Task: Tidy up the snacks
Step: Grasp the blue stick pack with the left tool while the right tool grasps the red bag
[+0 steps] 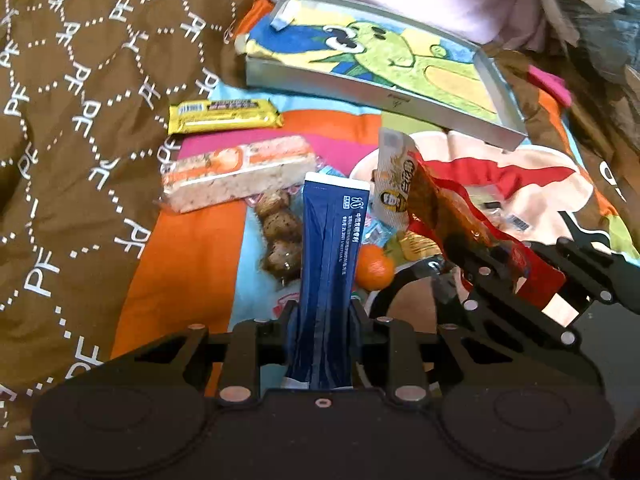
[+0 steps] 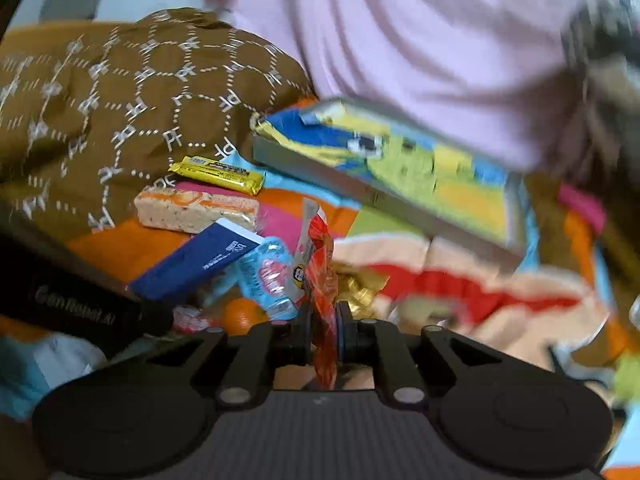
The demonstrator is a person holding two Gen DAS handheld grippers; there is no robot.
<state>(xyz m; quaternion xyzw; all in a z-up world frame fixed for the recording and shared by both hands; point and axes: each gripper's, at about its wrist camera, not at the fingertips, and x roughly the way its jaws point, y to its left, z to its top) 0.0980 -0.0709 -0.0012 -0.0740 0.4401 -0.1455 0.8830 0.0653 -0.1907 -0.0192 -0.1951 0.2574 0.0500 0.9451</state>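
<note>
Bedding serves as the work surface: a brown quilt printed with white letters on one side, a bright cartoon blanket under the snack pile. Item one, grey tray, shallow, lined with a cartoon cloth, lying beyond the pile and holding no snacks that I can see; I judge it the destination. Item two, blue pouch, long and flat, clamped at its lower end in my left gripper, jaws narrow, the pouch standing up out of them; light, pliant, likely to flop if swung, best held near the sealed end as now. Item three, red wrapper, crinkly film, pinched edge-on in my right gripper, jaws nearly together; slick and thin, so I judge a grip on the crimped seam safer than on the filled belly. Item four, yellow bar, flat on the blanket beside the quilt's edge. Item five, rice cracker pack, just in front of the bar, stiff but brittle, to be taken across its short sides. Item six, small orange, round, apt to roll. Item seven, skewered snack in clear wrap, lumpy and soft. Pink cloth fills the background behind the tray.
</note>
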